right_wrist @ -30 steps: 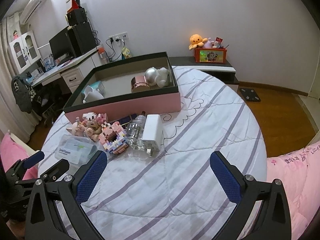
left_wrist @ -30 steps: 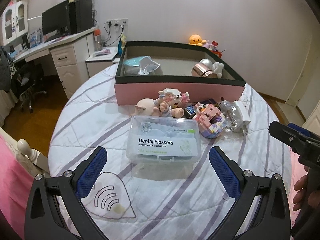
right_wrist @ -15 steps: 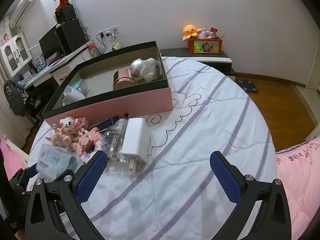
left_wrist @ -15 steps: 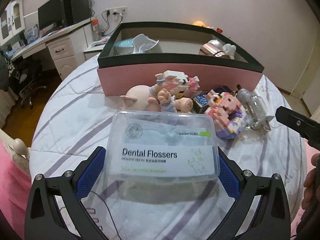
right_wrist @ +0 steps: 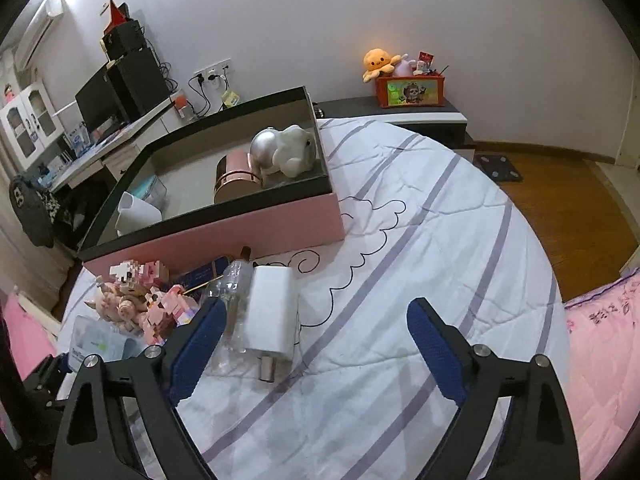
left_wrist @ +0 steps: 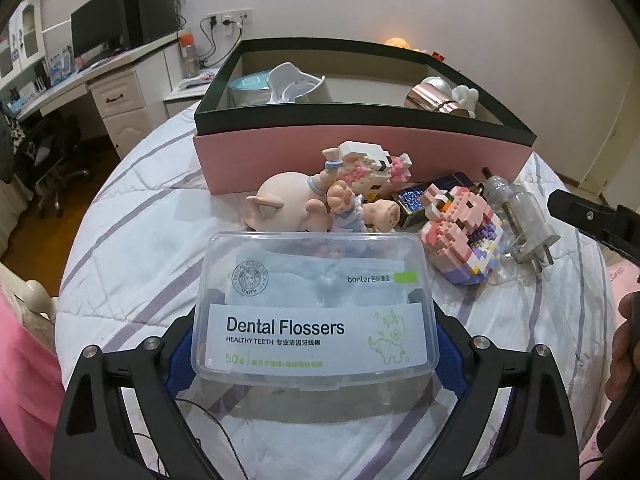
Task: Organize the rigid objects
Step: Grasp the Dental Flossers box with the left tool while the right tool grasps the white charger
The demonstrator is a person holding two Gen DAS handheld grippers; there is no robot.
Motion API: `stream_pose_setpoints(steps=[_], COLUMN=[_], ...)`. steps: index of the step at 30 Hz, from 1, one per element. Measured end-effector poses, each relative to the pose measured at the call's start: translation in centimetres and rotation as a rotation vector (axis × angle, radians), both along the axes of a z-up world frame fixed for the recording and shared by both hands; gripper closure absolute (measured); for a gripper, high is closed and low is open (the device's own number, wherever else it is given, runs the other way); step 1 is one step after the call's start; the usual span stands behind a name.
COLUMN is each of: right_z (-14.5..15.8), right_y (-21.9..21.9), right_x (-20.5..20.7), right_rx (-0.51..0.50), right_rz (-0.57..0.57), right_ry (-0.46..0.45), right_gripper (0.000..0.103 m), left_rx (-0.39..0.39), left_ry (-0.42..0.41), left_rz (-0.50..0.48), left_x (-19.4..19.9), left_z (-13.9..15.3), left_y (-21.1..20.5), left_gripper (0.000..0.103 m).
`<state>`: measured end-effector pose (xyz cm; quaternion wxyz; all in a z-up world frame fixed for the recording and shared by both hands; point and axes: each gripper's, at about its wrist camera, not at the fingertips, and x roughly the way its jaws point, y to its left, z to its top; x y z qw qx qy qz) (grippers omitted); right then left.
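Observation:
A clear dental flossers box lies on the quilted bed between the jaws of my left gripper. Those jaws are closing, and their blue pads rest against its two short sides. My right gripper hovers over the bed, jaws closing, nothing gripped. A white charger lies just inside its left finger, untouched, beside a clear bottle. Behind the flossers box sit a pig figurine and two pink block figures. The pink storage box stands beyond them.
The storage box's black rim encloses a copper tin, a white rabbit figure and a white cup. A dark blue case lies among the toys. Bare quilt stretches to the right. A desk stands left.
Both grippers came forward and down. The left now has the flossers box between narrowed jaws. The right drew near the charger, and its jaws narrowed too.

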<state>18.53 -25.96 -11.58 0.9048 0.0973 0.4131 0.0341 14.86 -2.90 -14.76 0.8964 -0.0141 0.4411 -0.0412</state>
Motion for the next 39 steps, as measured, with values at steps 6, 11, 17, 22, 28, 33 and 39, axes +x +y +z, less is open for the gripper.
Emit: stream_pose_setpoints(steps=[6, 11, 17, 22, 28, 33, 39], right_z=[-0.5, -0.2, -2.3, -2.4, -2.1, -1.7, -0.6], right_y=[0.5, 1.7, 1.6, 2.0, 3.5, 2.7, 1.8], right_x=[0.4, 0.4, 1.2, 1.4, 0.9, -0.6, -2.0], right_rx=[0.002, -0.018, -0.059, -0.065, -0.048, -0.020, -0.006], right_rz=[0.025, 0.049, 0.033, 0.058, 0.126, 0.120, 0.107], right_ry=[0.023, 0.014, 0.084, 0.047, 0.036, 0.028, 0.012], right_gripper=[0.023, 0.024, 0.027, 0.042, 0.080, 0.079, 0.079], left_rx=[0.005, 0.007, 0.007, 0.013, -0.018, 0.005, 0.008], left_ry=[0.002, 0.001, 0.000, -0.002, -0.027, -0.059, -0.083], left_rz=[0.000, -0.001, -0.002, -0.002, -0.014, -0.015, -0.002], left_x=[0.1, 0.0, 0.0, 0.0, -0.6, -2.0, -3.0], left_z=[-0.1, -0.1, -0.1, -0.1, 0.2, 1.1, 2.1], left_y=[-0.1, -0.1, -0.2, -0.2, 0.1, 0.3, 0.9], left_gripper=[0.009, 0.010, 0.010, 0.010, 0.010, 0.011, 0.010])
